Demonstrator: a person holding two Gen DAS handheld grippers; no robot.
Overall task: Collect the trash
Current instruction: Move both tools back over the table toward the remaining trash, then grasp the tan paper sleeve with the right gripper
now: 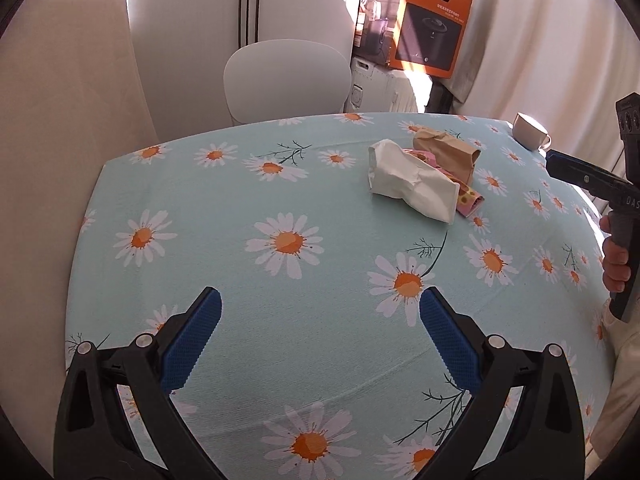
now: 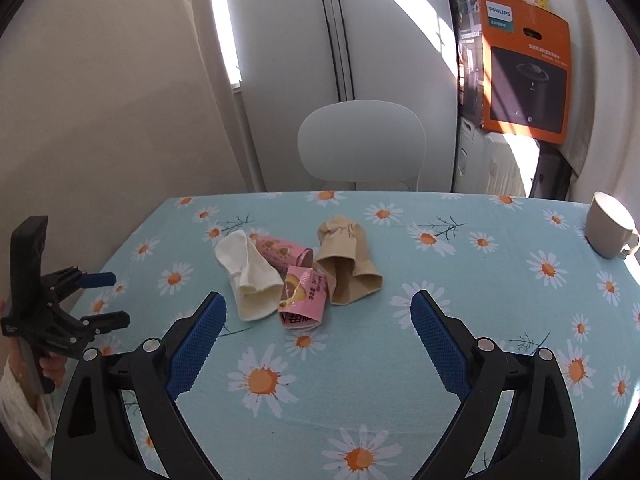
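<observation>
A small heap of trash lies on the daisy-print tablecloth [image 2: 460, 280]: a crumpled white paper bag [image 2: 250, 276] [image 1: 412, 182], a pink snack wrapper [image 2: 302, 300] [image 1: 466, 196] and a crushed brown paper bag [image 2: 346, 264] [image 1: 446, 148]. My right gripper [image 2: 318, 310] hovers open just in front of the heap, nothing between its blue pads [image 2: 198, 346]. My left gripper [image 1: 320, 306] is open too, above bare cloth to the left and nearer than the heap. It also shows at the left edge of the right wrist view as the left gripper [image 2: 106, 300], held by a hand.
A white cup [image 2: 610, 226] [image 1: 530, 130] stands at the table's far right corner. A white chair [image 2: 360, 144] sits behind the far edge. An orange Philips box [image 2: 524, 64] is stacked at the back right, with curtains and a wall around.
</observation>
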